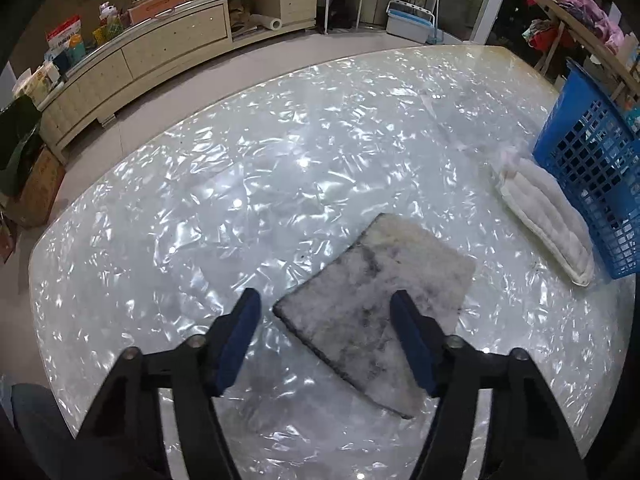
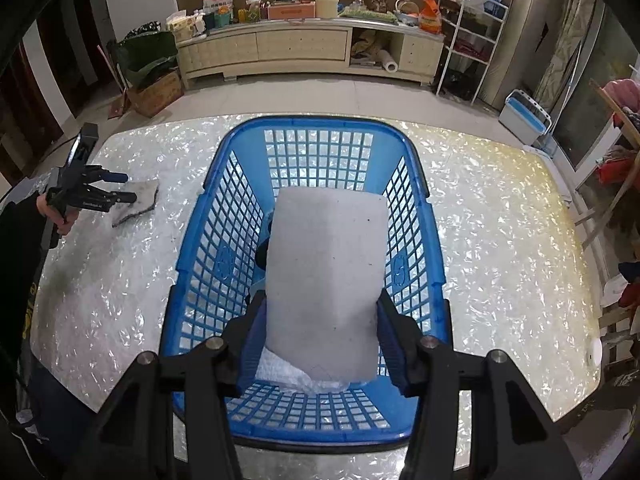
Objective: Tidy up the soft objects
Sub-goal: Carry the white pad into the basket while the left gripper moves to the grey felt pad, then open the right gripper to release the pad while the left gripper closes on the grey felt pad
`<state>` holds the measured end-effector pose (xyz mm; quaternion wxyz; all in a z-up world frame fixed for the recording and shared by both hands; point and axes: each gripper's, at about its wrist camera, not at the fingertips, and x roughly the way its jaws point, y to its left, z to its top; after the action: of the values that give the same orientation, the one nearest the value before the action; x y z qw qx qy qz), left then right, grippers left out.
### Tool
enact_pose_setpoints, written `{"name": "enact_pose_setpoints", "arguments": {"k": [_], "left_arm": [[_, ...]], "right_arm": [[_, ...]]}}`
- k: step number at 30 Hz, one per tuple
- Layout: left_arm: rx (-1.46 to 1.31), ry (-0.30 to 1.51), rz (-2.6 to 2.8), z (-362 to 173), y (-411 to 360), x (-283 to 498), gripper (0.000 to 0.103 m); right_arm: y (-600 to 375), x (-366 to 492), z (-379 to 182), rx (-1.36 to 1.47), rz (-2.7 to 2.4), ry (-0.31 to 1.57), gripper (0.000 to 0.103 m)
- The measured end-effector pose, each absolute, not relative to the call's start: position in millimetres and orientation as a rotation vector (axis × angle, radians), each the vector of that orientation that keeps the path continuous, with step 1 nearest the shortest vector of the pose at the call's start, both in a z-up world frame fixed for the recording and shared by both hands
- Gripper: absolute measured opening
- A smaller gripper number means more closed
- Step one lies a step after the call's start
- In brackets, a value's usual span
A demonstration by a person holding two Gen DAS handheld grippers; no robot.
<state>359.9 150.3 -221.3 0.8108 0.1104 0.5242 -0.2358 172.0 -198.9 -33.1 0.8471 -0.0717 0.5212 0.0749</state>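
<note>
A grey fuzzy pad (image 1: 372, 312) lies flat on the shiny table (image 1: 240, 200), also seen in the right wrist view (image 2: 138, 200). My left gripper (image 1: 326, 300) is open, its jaws either side of the pad's near corner, just above it. A white folded towel (image 1: 544, 220) lies beside the blue basket (image 1: 592, 168). My right gripper (image 2: 320, 316) is over the blue basket (image 2: 320, 128), its jaws wide around a white foam block (image 2: 326, 280) that stands inside the basket; both pads (image 2: 250, 344) touch its sides.
A cabinet (image 2: 304, 48) with clutter and a white rack (image 2: 468, 40) stand beyond the table. A wooden stand with clothes (image 1: 576, 16) is at the right. A blue-white bin (image 2: 524, 114) sits on the floor.
</note>
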Motion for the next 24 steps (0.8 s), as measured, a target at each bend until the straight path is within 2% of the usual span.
{"name": "enact_pose_setpoints", "arguments": {"k": [2,7,11,15,24], "left_arm": [[0.238,1.119,-0.510,-220.7,146.8,360.3,0.051],[0.229,1.123,-0.517,-219.4,139.1,358.4,0.045],[0.213,1.125,-0.523,-218.9,136.7,356.7,0.027],[0.193,1.127,-0.550,-218.5,134.0,349.4,0.017],[0.142,1.143,-0.538,-219.9,131.5,339.8,0.015]], "right_arm": [[-199.7,175.3,-39.2,-0.146,0.163,1.119,0.050],[-198.9,179.0,-52.5,-0.132,0.181,1.166,0.050],[-199.1,181.0,-61.9,-0.126,0.183,1.204,0.051],[-201.2,183.0,-72.4,-0.131,0.173,1.253,0.052],[-196.2,176.0,-78.9,-0.130,0.178,1.279,0.057]]}}
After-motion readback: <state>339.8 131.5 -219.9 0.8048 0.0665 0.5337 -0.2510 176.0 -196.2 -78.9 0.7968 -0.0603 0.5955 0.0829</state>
